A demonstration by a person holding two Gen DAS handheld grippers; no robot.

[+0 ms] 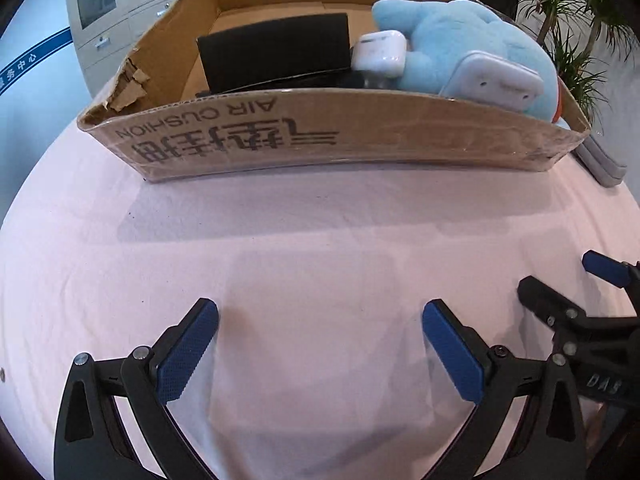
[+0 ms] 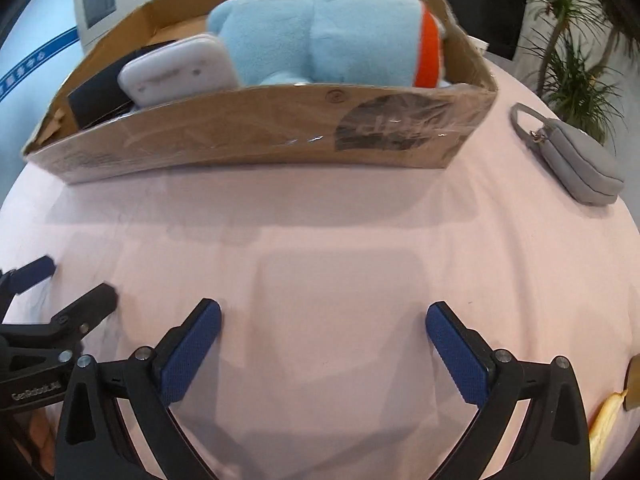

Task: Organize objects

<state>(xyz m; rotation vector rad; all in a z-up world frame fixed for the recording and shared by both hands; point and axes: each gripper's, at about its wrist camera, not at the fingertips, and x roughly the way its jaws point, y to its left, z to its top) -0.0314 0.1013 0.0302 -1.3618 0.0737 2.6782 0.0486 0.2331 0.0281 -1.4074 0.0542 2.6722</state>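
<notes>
**A:** Start at the fingers. What are they doing?

**B:** The left gripper (image 1: 320, 344) has its blue pads spread wide with nothing between them, only bare pink tablecloth (image 1: 320, 240) underneath. The right gripper (image 2: 323, 346) is the same: jaws wide apart and empty, tilted down toward the cloth. The two sit side by side, each one's tips showing at the edge of the other's view.

**B:** Beyond them, across a stretch of cloth, stands the cardboard box (image 1: 360, 140), its printed front wall facing both grippers.

**A:** And what's in it?

**B:** A blue plush toy (image 2: 320, 28) fills the right end, a white padded case (image 2: 180, 70) leans against it, a small white earbud case (image 1: 380, 54) sits beside that, and a black box (image 1: 276, 52) takes the left end.

**A:** So which step is this?

**B:** I'd judge it's between picks. Most things are packed, and both hands are free.

**A:** What's left out?

**B:** A grey zip pouch (image 2: 576, 160) lies on the cloth just right of the carton, outside it. Likely the next item. The right gripper would need to swing right, straddle the pouch's soft body, close, then lift over the wall into whatever gap remains.
</notes>
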